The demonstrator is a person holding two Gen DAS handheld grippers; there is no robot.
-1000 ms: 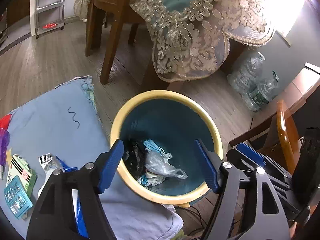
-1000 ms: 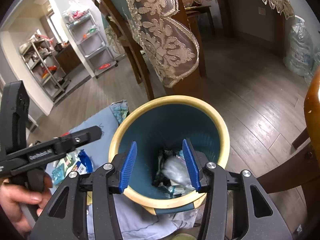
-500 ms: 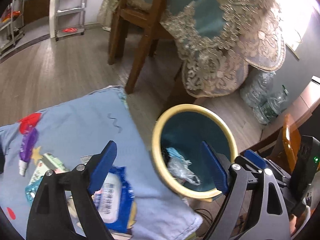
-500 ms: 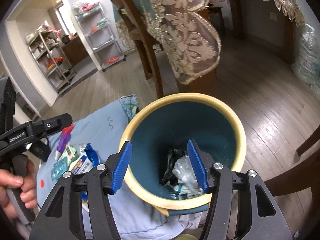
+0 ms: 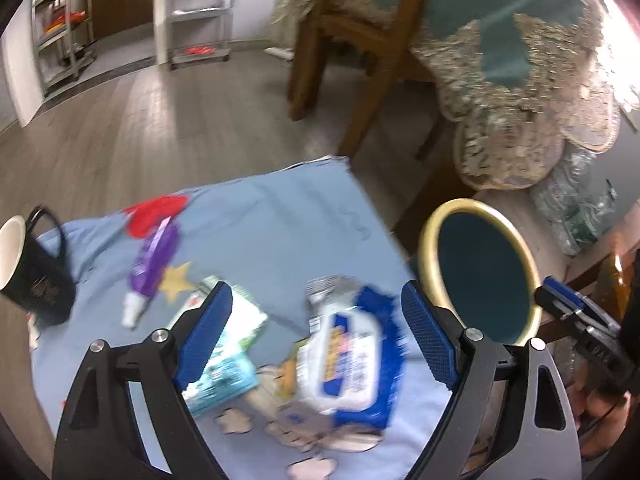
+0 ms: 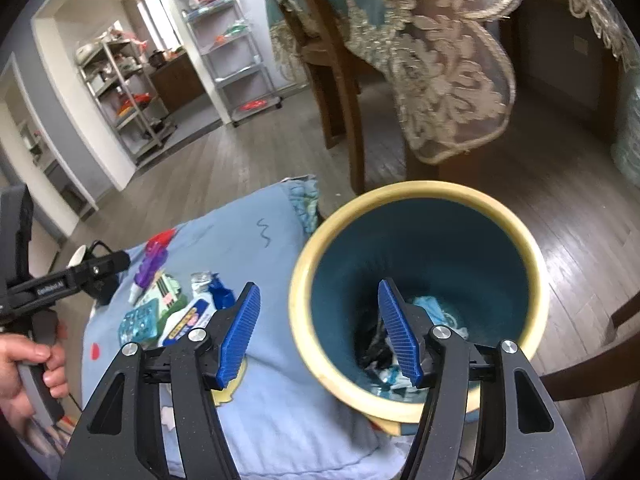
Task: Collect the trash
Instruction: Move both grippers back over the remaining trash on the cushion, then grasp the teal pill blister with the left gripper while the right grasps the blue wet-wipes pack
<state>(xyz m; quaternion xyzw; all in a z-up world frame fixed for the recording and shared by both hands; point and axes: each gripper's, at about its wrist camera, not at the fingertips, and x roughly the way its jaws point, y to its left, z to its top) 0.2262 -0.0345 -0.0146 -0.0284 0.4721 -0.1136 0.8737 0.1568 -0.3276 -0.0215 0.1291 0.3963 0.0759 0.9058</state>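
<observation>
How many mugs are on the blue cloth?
1: a black mug stands at the blue cloth's far left edge, beyond the purple tube. Others may be out of frame.

1. The trash bin (image 6: 416,200) is showing a cream-yellow rim and a teal inside.
2. The blanket (image 5: 280,216) is looking pale blue, with a red patch and a yellow star.
3. The wipes pack (image 5: 352,360) is sporting blue and white.
4. The tube (image 5: 154,258) is looking purple.
5. The mug (image 5: 32,276) is looking black, white inside.
</observation>
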